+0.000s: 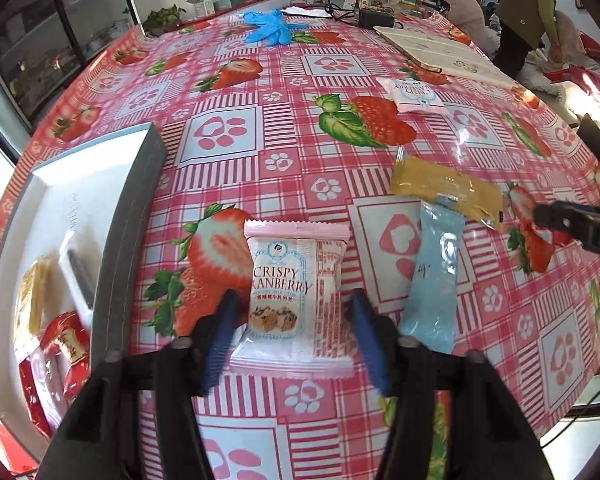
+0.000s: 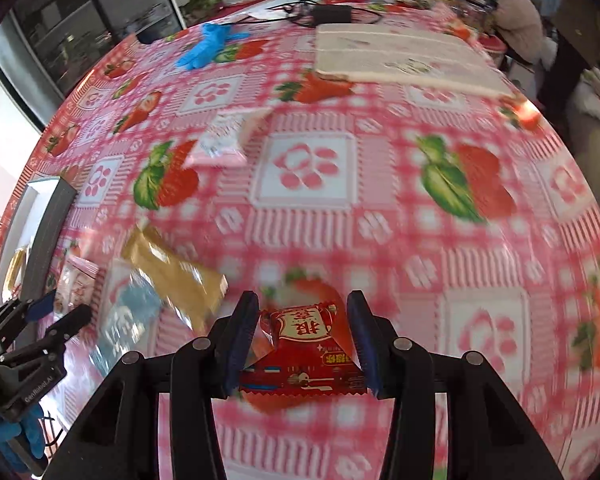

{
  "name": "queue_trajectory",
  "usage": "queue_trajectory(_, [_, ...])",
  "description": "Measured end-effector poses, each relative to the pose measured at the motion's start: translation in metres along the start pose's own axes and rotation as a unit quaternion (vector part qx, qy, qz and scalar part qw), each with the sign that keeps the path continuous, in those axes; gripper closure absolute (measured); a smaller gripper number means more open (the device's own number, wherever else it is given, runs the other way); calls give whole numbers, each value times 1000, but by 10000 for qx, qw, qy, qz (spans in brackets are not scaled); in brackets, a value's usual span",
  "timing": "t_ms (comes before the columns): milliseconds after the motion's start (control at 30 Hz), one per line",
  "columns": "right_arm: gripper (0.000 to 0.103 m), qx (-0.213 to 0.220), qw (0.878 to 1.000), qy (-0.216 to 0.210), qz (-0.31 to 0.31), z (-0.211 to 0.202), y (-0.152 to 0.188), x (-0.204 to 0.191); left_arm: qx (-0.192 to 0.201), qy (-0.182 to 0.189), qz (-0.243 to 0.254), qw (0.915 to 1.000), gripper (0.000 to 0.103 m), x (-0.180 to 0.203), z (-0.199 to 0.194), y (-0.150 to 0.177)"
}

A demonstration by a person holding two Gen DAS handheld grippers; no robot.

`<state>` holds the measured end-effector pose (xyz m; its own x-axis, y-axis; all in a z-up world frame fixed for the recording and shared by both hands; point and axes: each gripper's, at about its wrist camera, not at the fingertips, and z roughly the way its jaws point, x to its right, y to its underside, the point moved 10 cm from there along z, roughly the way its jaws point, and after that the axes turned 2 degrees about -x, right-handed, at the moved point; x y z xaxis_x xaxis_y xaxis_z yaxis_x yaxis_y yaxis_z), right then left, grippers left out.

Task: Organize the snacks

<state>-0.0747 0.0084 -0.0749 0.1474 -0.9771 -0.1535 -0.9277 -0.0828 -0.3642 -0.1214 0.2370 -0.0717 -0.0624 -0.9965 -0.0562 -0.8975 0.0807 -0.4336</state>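
two tools are at work on the strawberry-print worktop (image 1: pixel 300 92). the left tool (image 1: pixel 292 340) stands open, its blue pads on either side of the pink cranberry packet (image 1: pixel 296 300) without pressing it; the packet lies flat at 6 o'clock in the left wrist view. the right tool (image 2: pixel 302 340) has a red snack packet (image 2: pixel 304 352) between its pads, which appear to touch both crinkled edges, so it looks gripped, though blur leaves that a judgement.

at 9 o'clock in the left view sits the grey box (image 1: pixel 136 220), with red and yellow wrappers already inside. a light blue packet (image 1: pixel 434 276) lies at 3 o'clock of the cranberry one, its top end touching a mustard packet (image 1: pixel 448 190); a second pink packet (image 1: pixel 418 96) is well apart at 1 o'clock.

these packets are likely light, soft and slippery, with crumbly contents. taking hold across the narrow middle, gently, should avoid crushing; the sealed serrated ends would bend or slide out. the box is probably where each one goes.
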Motion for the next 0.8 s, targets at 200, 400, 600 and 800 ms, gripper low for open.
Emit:
queue_trajectory(200, [7, 353, 9990, 252, -46, -22, 23, 15, 99, -31, -73, 9999, 22, -8, -1, -4])
queue_trajectory(400, [7, 198, 9988, 371, -252, -12, 35, 18, 163, 92, -284, 9994, 19, -8, 10, -6])
queue_trajectory(600, [1, 225, 9972, 660, -259, 6, 36, 14, 346, 86, -191, 9992, 0, -2, 18, -14])
queue_trajectory(800, [0, 724, 9951, 662, -116, 3, 36, 14, 646, 184, -217, 9975, 0, -2, 19, -16])
